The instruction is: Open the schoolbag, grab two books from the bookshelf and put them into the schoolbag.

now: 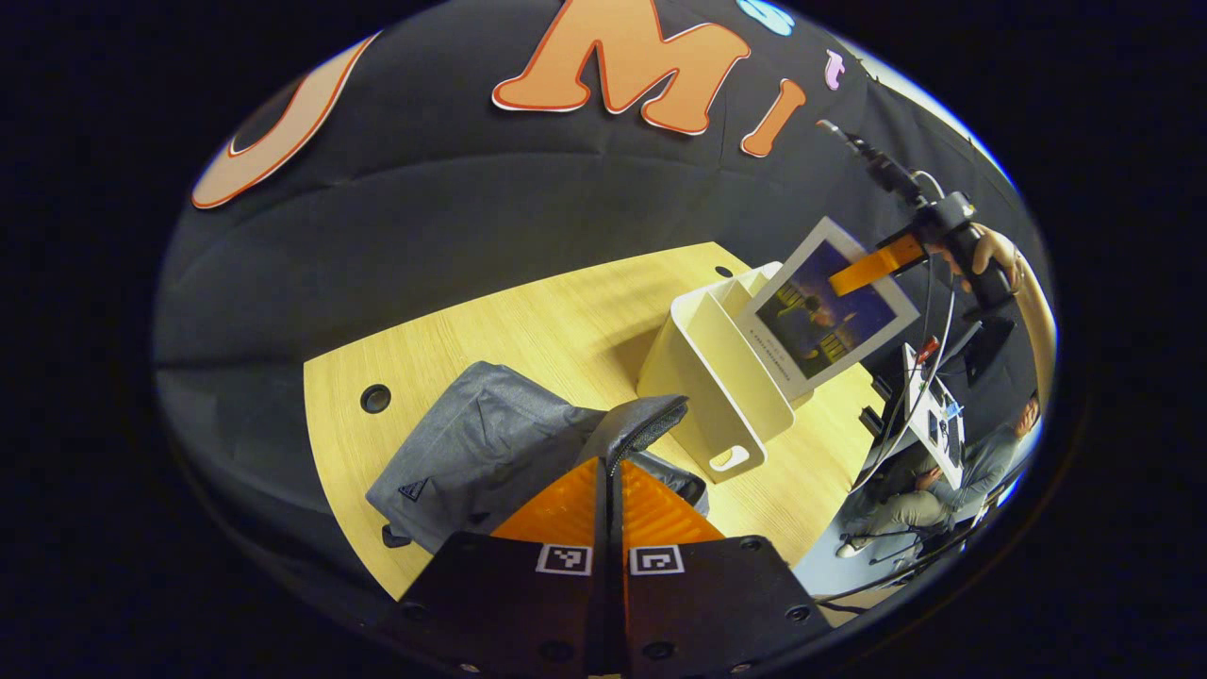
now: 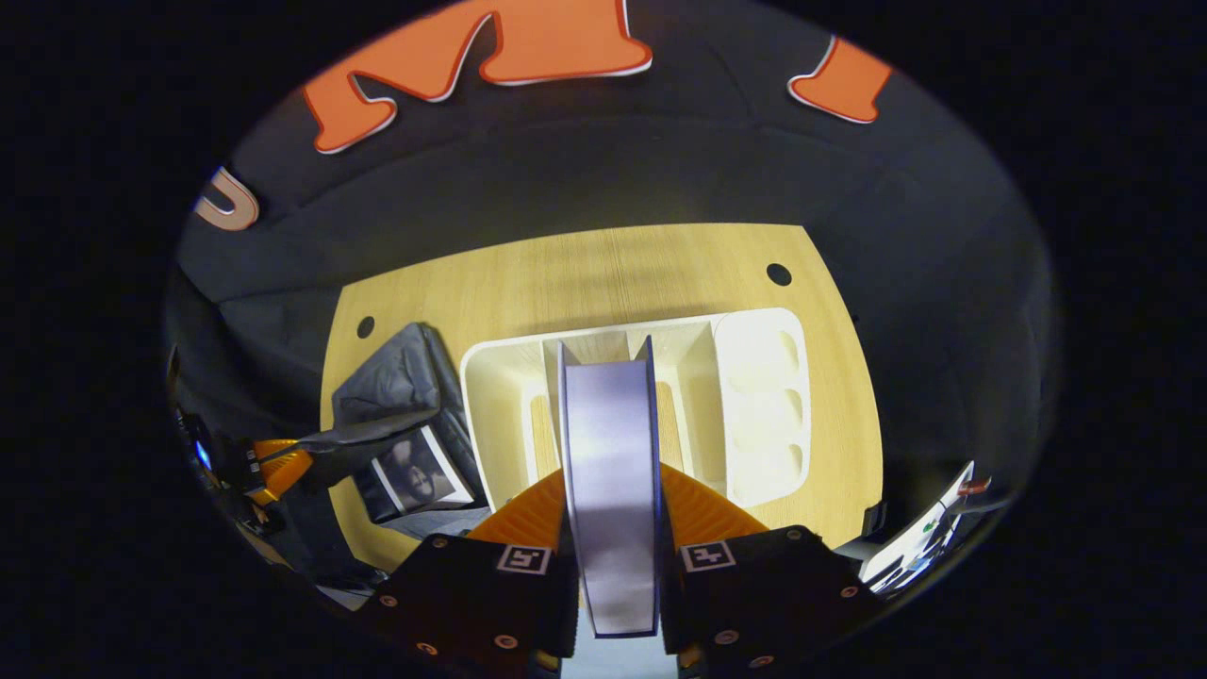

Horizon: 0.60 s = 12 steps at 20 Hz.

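A: The book [image 2: 611,471] is clamped edge-on between our right gripper [image 2: 613,556] fingers, its long axis running away from us, lifted above the white bookshelf [image 2: 754,396].

B: And the schoolbag [image 1: 471,453]?

A: Off to the left on the table [image 1: 528,321]. Our left gripper [image 1: 608,500] is nearer, pinched shut on the flap [image 1: 641,424], holding the mouth up.

B: So the book should travel leftward. The right gripper view shows another book [image 2: 415,476] already inside; the left shows the lifted book's cover [image 1: 825,316].
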Each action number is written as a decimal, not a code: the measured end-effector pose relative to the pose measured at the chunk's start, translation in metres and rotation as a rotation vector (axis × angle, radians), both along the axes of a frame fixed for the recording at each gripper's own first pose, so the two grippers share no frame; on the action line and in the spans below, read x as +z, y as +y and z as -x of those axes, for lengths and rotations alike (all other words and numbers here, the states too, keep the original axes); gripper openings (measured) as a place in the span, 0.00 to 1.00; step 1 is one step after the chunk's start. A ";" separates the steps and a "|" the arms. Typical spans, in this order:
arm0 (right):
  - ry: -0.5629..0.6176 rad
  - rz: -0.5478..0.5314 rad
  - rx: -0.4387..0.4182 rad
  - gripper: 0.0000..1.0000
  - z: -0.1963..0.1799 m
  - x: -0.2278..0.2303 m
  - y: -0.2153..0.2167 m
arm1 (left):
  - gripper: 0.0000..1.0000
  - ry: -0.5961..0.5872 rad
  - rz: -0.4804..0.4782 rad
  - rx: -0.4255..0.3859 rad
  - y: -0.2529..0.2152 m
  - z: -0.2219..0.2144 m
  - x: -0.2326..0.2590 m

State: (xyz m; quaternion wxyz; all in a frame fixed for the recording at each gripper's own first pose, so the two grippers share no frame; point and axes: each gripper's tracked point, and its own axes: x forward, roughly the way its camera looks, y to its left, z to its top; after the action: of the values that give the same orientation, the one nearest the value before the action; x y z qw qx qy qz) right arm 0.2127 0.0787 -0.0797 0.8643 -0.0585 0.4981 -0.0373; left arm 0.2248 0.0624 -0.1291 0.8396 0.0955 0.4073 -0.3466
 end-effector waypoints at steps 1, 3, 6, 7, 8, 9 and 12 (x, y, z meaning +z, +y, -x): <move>-0.030 -0.009 0.000 0.36 0.008 0.011 0.001 | 0.01 0.000 0.000 0.000 0.000 0.000 0.000; -0.093 -0.071 -0.011 0.35 0.027 0.030 0.009 | 0.01 -0.003 -0.004 -0.002 0.001 -0.001 0.000; -0.229 -0.252 -0.041 0.35 0.051 0.055 0.032 | 0.01 -0.010 -0.008 -0.003 0.003 -0.003 0.000; -0.261 -0.310 -0.044 0.35 0.063 0.056 0.036 | 0.01 -0.011 -0.007 -0.007 0.003 -0.003 0.000; -0.292 -0.370 -0.055 0.35 0.074 0.055 0.045 | 0.01 -0.013 -0.006 -0.009 0.002 -0.002 0.000; -0.327 -0.435 -0.064 0.35 0.081 0.051 0.052 | 0.01 -0.013 -0.005 -0.010 0.002 -0.003 0.000; -0.381 -0.656 -0.144 0.34 0.113 0.020 0.068 | 0.01 -0.009 -0.003 -0.021 -0.002 -0.001 0.002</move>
State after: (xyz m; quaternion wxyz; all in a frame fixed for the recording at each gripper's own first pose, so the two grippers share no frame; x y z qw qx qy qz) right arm 0.0997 0.1463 -0.0595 0.9095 0.2640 0.3167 0.0533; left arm 0.2262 0.0604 -0.1274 0.8376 0.1022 0.4030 -0.3543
